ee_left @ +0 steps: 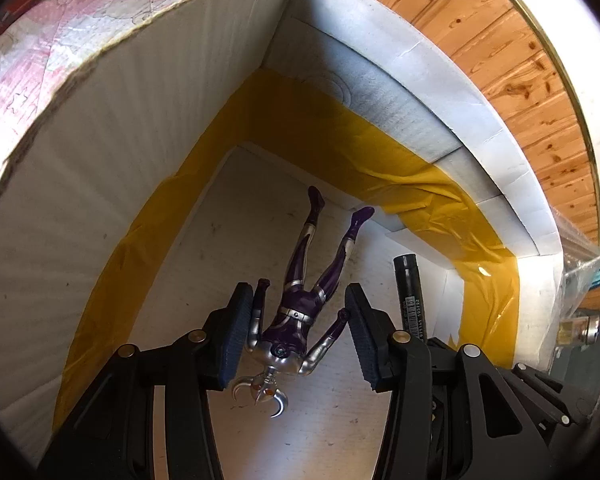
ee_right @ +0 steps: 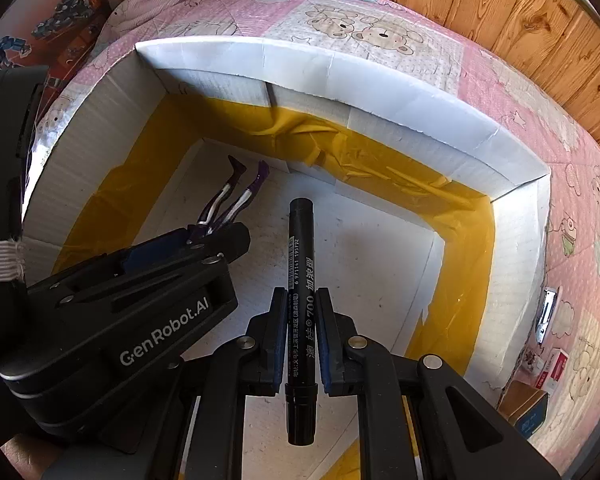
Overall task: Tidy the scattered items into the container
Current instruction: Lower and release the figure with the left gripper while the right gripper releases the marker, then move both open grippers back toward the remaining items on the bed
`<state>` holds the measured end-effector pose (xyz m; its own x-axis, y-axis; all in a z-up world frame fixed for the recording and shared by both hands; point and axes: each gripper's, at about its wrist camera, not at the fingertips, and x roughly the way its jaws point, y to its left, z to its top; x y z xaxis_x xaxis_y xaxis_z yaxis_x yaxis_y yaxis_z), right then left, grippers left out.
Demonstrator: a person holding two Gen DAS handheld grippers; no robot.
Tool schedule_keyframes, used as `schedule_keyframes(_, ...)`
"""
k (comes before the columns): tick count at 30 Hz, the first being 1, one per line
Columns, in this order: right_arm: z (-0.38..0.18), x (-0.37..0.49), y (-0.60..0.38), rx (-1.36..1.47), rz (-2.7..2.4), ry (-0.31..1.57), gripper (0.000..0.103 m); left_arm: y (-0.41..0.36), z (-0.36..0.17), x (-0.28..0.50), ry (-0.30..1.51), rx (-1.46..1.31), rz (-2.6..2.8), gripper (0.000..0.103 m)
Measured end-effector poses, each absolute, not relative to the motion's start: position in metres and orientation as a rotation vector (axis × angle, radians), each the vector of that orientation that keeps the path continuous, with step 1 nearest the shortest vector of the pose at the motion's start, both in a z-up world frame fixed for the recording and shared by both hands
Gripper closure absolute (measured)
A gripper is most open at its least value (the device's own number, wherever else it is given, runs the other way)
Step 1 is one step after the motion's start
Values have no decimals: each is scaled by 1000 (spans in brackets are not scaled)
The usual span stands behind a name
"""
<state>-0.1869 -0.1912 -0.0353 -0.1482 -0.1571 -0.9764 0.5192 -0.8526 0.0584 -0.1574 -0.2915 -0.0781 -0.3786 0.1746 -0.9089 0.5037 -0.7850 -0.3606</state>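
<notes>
A white cardboard box (ee_right: 340,76) with yellow tape round its lower walls lies open on the bed. Both grippers reach down into it. My left gripper (ee_left: 299,292) has a purple and silver toy figure (ee_left: 300,308) between its pads, head toward the camera, arms against both pads, legs pointing at the box's far corner. In the right wrist view the left gripper (ee_right: 220,240) shows at left, the toy figure's legs (ee_right: 236,188) sticking out beyond it. My right gripper (ee_right: 302,292) is shut on a black marker (ee_right: 300,240), whose capped end points down into the box. The marker (ee_left: 408,288) also shows beside the left gripper.
The box rests on a pink quilt (ee_right: 520,92) printed with bears, against a wooden plank wall (ee_right: 500,8). On the quilt right of the box lie a nail clipper (ee_right: 546,314), a small red and white packet (ee_right: 556,364) and a blue and brown carton (ee_right: 528,404). A printed toy carton (ee_right: 60,20) stands at upper left.
</notes>
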Motion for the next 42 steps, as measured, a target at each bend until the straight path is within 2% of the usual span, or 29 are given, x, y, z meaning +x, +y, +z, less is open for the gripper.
schedule_keyframes(5, -36, -191, -185, 1713, -2043, 358, 82, -292, -78, -156, 927, 1615, -2261, 51)
schedule_keyframes(13, -17, -180, -171, 1668, -2047, 293, 82, -289, -75, -152, 931, 1628, -2271, 48)
schedule_keyframes(17, -3, -167, -160, 1610, -2042, 202, 81, -283, -71, -146, 940, 1637, -2281, 48)
schedule_keyframes(25, 26, -132, -134, 1425, -2046, 61, 80, -259, -30, -112, 941, 1577, -2434, 48)
schedule_keyframes(26, 29, -127, -127, 1401, -2050, 45, 80, -273, -21, -111, 934, 1548, -2474, 48)
schedule_keyframes(36, 82, -71, -29, 1178, -2164, -130, 80, -199, 36, -63, 713, 1314, -2868, 48)
schedule_keyframes(42, 49, -55, 17, 1273, -2202, -205, 80, -151, 54, -24, 605, 1304, -3036, 48)
